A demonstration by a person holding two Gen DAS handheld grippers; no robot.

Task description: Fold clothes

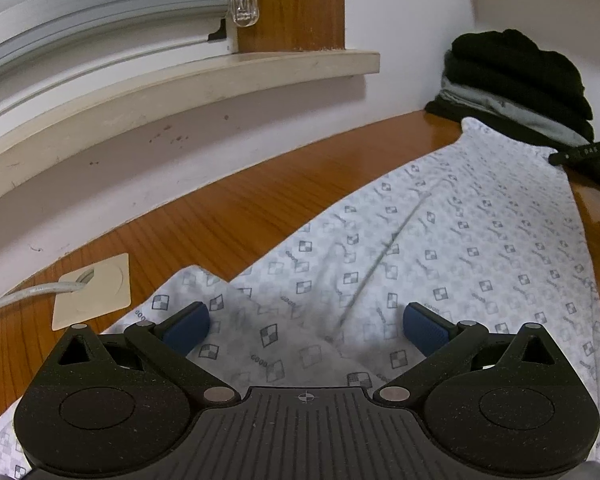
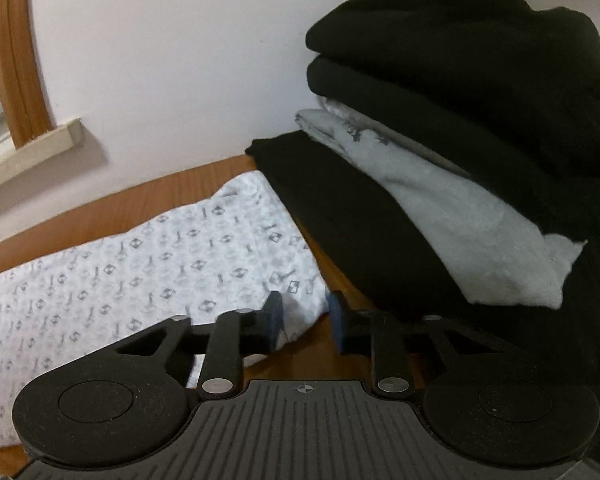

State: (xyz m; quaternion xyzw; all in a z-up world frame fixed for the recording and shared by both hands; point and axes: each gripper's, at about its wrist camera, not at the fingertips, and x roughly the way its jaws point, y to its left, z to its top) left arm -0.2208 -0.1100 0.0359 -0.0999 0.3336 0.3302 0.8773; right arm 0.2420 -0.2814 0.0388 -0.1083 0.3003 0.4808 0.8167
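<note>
- Nearest the left wrist camera, the left gripper [image 1: 306, 326] sat at the bottom of the frame with its blue pads [image 1: 188, 326] spread wide, nothing clamped between them.
- Below and beyond it lay the white patterned garment [image 1: 440, 248], spread flat on the wooden desk [image 1: 260, 196] and running from the lower left toward the upper right of the frame.
- One folded corner of the garment lay between the wide jaws, just under the pads.
- At the lower left, a beige cable plate [image 1: 94, 290] sat on the desk with a grey cable [image 1: 28, 294] leading out of it.
- Along the upper left ran a cream window sill [image 1: 180, 84].
- In the right wrist view, the right gripper [image 2: 305, 320] stood at lower centre with a narrow gap between its jaws.
- Its left pad [image 2: 275, 320] overlapped the garment's edge [image 2: 300, 308]; whether both pads pinched the cloth could not be told.
- Filling the upper right, a stack of folded clothes [image 2: 460, 160], black and grey, stood on the desk against the white wall [image 2: 180, 60], just beside the garment's far end.
</note>
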